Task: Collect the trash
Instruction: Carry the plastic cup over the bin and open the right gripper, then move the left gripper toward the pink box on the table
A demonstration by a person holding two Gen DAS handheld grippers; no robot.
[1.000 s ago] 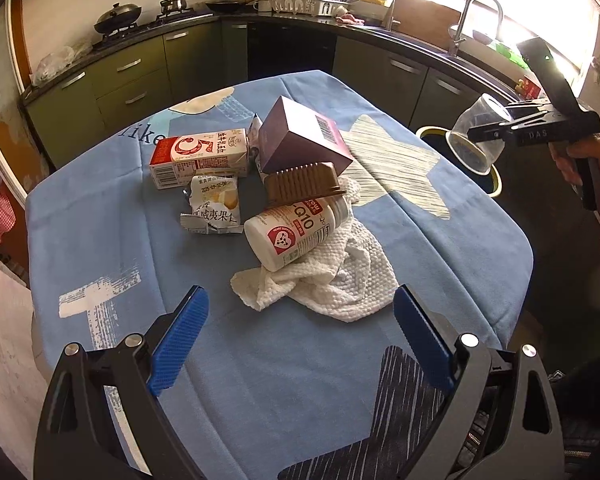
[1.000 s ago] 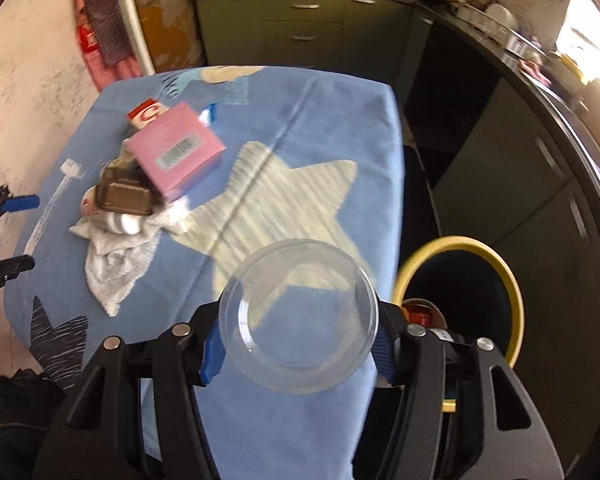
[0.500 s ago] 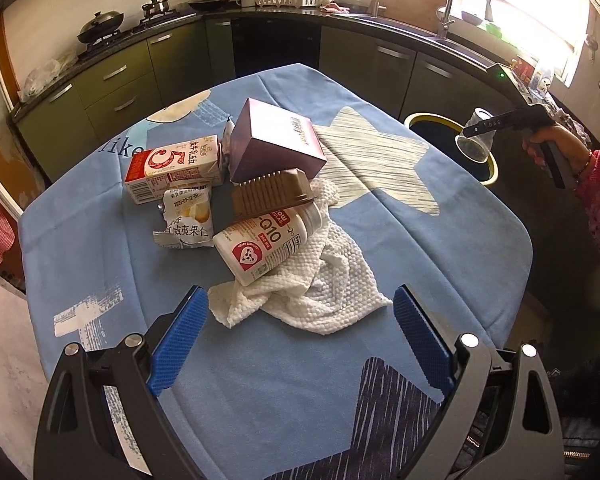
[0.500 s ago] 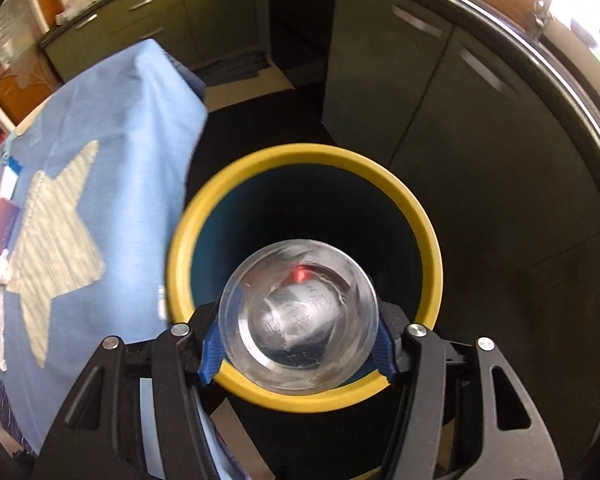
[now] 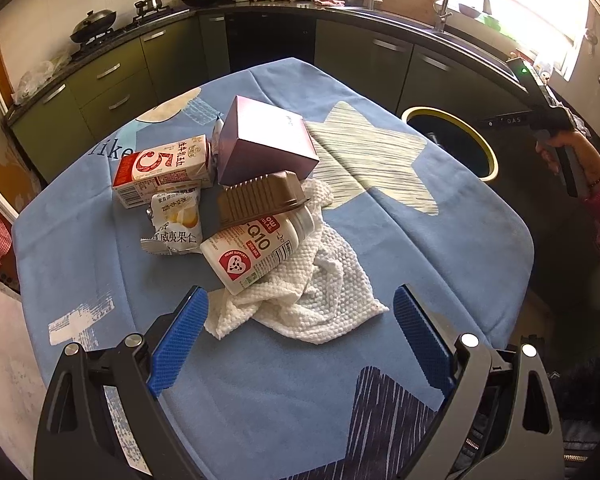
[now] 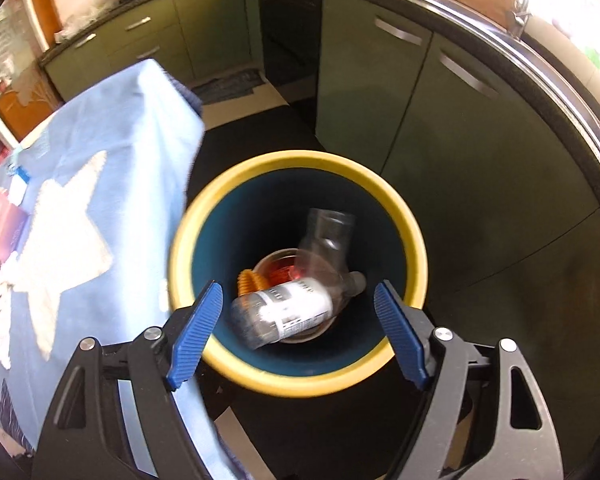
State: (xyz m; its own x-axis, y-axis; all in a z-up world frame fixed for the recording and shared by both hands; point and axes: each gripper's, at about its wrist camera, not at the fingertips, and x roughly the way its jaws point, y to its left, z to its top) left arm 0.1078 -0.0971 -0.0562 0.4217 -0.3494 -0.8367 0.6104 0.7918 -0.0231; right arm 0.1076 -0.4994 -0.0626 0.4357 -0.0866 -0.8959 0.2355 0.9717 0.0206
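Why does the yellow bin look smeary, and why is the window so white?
In the right wrist view the bin's yellow rim and the clear cup inside it are streaked by motion blur. In the left wrist view the window is blown out by daylight, while the fisheye lens bends the counter into a curve.

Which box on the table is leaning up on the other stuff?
The pink box. It sits tilted on the pile, while the red-and-white milk carton lies flat on the cloth.

White bottle (image 5: 256, 254): "Q10", "200 MG", "HEART SUPPORT" on red badge. Red-white carton (image 5: 162, 170): large "5" plus Chinese characters. Snack wrapper (image 5: 175, 222): Chinese characters, date print too small to read. Tablecloth (image 5: 112, 151): "like". Right gripper body (image 5: 514, 121): "DAS".
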